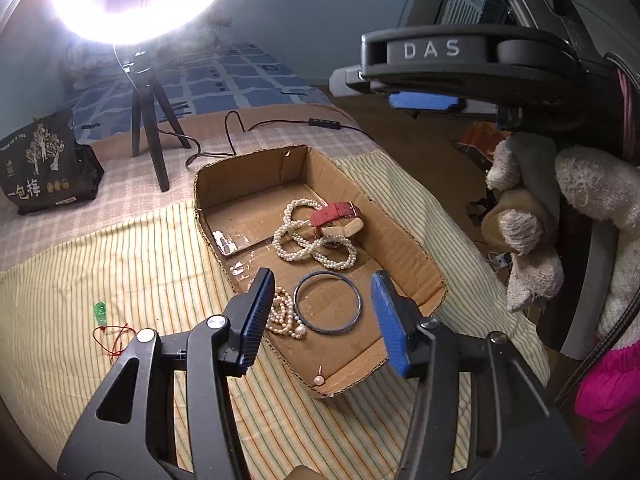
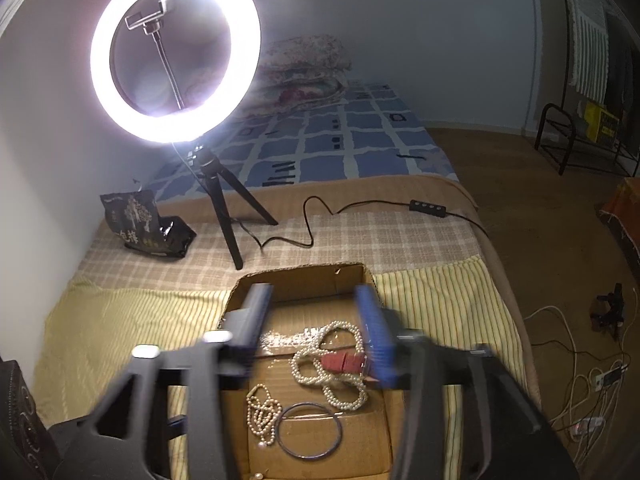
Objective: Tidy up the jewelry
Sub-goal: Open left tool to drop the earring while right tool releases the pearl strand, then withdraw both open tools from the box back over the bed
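A shallow cardboard tray [image 1: 420, 264] lies on a striped cloth. Inside are looped white pearl bracelets [image 1: 312, 240], a red watch strap [image 1: 336, 214], a dark bangle [image 1: 327, 303], a small pearl strand [image 1: 284, 316] and a single pearl pendant [image 1: 319, 379]. My left gripper [image 1: 321, 280] hovers open above the bangle, nothing between its blue pads. In the right wrist view the right gripper [image 2: 313, 297] is open and blurred over the tray [image 2: 304, 276], above the bracelets [image 2: 340, 392], strap [image 2: 344, 362], bangle [image 2: 310, 430] and strand [image 2: 262, 412]. It holds nothing.
A green bead on red string [image 1: 100, 312] lies on the cloth left of the tray. A ring light on a tripod [image 2: 176, 60], its cable [image 2: 308, 220] and a black snack bag [image 1: 44, 164] stand behind. A gloved hand [image 1: 520, 240] holds the right gripper's body [image 1: 432, 50].
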